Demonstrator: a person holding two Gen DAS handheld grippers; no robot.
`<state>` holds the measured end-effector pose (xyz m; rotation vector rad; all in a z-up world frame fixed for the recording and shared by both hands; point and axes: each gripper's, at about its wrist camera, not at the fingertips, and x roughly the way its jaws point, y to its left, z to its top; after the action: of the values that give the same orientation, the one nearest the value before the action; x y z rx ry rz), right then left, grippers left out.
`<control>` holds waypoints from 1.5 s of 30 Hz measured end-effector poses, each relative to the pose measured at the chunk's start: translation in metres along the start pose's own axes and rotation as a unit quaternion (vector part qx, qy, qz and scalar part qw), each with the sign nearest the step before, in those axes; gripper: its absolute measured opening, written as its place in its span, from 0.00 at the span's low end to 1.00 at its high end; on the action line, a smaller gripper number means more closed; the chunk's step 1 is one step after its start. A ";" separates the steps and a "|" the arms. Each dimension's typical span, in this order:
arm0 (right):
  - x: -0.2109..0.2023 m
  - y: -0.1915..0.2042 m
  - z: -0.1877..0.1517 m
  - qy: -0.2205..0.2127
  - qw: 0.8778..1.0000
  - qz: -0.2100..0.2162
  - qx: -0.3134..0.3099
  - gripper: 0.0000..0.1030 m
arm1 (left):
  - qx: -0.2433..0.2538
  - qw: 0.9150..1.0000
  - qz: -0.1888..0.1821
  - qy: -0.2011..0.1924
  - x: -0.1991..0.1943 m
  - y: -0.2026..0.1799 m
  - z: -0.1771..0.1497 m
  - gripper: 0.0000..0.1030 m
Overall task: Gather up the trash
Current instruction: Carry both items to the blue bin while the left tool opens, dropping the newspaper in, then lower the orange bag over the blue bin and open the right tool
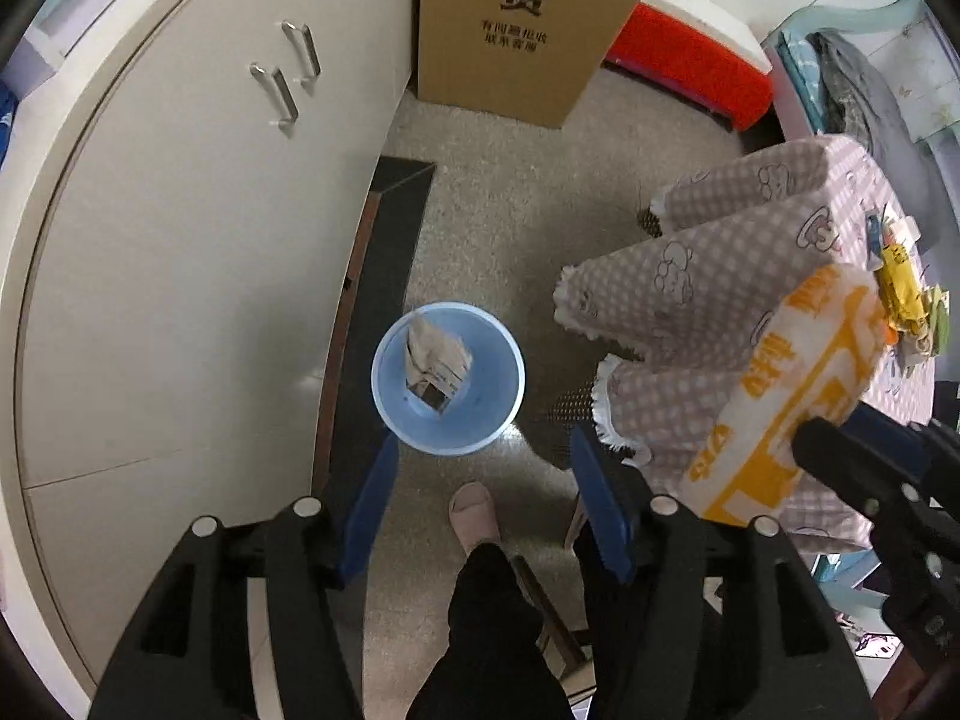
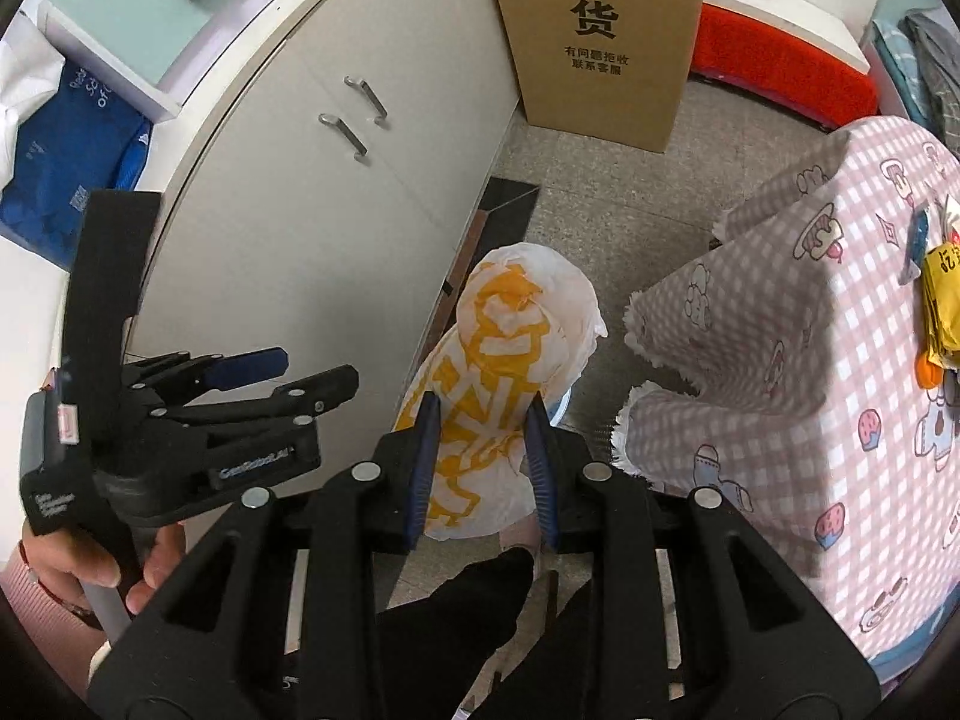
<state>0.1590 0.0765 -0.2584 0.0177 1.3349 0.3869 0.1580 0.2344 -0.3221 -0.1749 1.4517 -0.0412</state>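
Observation:
A blue trash bin [image 1: 447, 378] stands on the floor below my left gripper [image 1: 486, 504], which is open and empty. A crumpled paper packet [image 1: 435, 360] lies inside the bin. My right gripper [image 2: 483, 468] is shut on a white bag with orange print [image 2: 498, 372], held above the floor next to the cabinet. That bag also shows at the right of the left wrist view [image 1: 786, 390], with the right gripper behind it. The left gripper shows in the right wrist view [image 2: 264, 384], open. More wrappers [image 2: 939, 306] lie on the table.
A white cabinet [image 1: 180, 270] stands at the left. A tall cardboard box [image 1: 516, 24] stands at the back, with a red stool [image 1: 690, 60] beside it. A table with a pink checked cloth [image 2: 810, 330] is at the right. The person's slippered foot [image 1: 474, 516] is near the bin.

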 end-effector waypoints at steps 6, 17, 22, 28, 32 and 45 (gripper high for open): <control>0.007 0.020 0.006 0.007 1.000 0.004 -0.018 0.27 | -0.026 0.999 0.019 -0.012 -0.017 0.019 -0.013 0.66; 0.024 0.065 0.012 0.009 0.997 0.009 -0.078 0.32 | -0.099 0.993 0.059 -0.018 -0.040 0.060 -0.041 0.70; 0.032 0.069 0.011 -0.002 0.996 0.000 -0.092 0.64 | -0.126 0.989 0.072 -0.015 -0.043 0.073 -0.055 0.70; 0.024 0.057 0.005 -0.006 0.997 0.001 -0.077 0.64 | -0.135 0.988 0.078 -0.016 -0.049 0.069 -0.061 0.70; 0.009 0.043 -0.002 -0.015 0.998 -0.001 -0.059 0.64 | -0.121 0.990 0.074 -0.022 -0.054 0.052 -0.058 0.70; -0.085 -0.097 -0.029 -0.091 0.993 -0.019 0.071 0.64 | 0.004 0.998 0.046 -0.035 -0.057 -0.106 -0.019 0.72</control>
<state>0.1419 -0.0447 -0.2077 0.1425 1.1784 0.2517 0.1406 0.1359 -0.2528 -0.1025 1.3872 0.0344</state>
